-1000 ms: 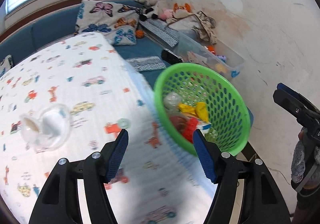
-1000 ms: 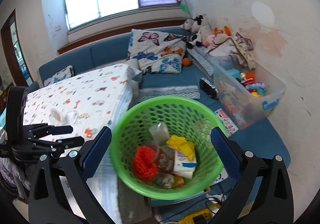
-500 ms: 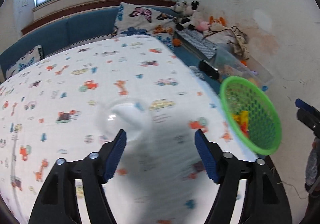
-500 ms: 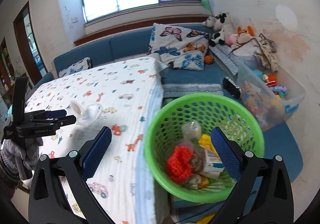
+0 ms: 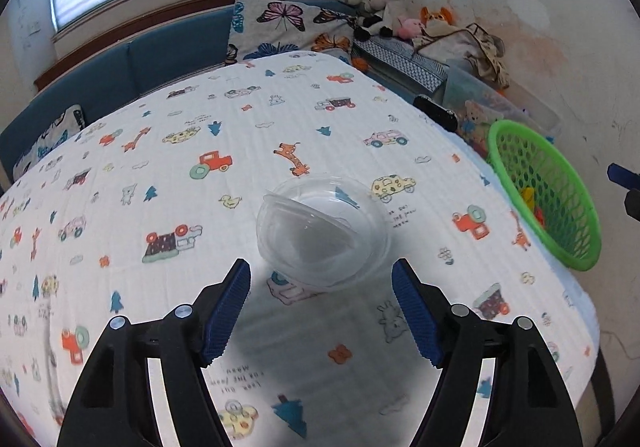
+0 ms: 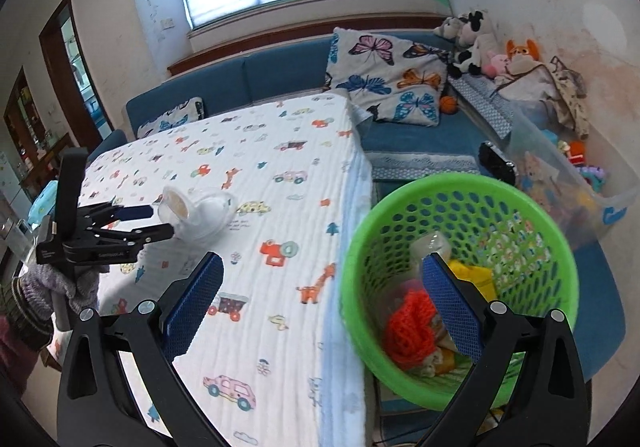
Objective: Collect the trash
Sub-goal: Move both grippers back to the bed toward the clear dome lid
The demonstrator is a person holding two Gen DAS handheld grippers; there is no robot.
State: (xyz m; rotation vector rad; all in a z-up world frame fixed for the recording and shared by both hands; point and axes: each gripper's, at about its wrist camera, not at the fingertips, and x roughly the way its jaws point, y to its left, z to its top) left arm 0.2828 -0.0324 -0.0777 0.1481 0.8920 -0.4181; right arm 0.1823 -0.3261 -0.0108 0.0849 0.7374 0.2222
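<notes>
On the table covered by a white quilted cloth printed with cartoon cars and giraffes [image 5: 248,135] lies a clear plastic dome-shaped container [image 5: 322,233], tipped on its side, mouth facing away in the left wrist view. Left gripper [image 5: 322,307] sits just short of it, blue-padded fingers [image 5: 226,305] spread wide, nothing between them; container is ahead of the fingertips, no contact visible. From the right wrist view, same left gripper [image 6: 158,221] comes in from the left edge with the container [image 6: 196,213] right at its tips, jaws flanking the near side; touching or not, cannot tell. Right gripper [image 6: 320,303] is wide open too, holding nothing, hanging over the table's edge with one finger above the cloth and the other above the round green perforated plastic basket [image 6: 524,215]. Basket sits off the table's right edge, lower than the tabletop, holding an orange mesh bundle [image 6: 412,327], a yellow wrapper [image 6: 474,277] and other scraps. Basket also shows at far right of the left wrist view [image 5: 516,163], well apart from the container.
</notes>
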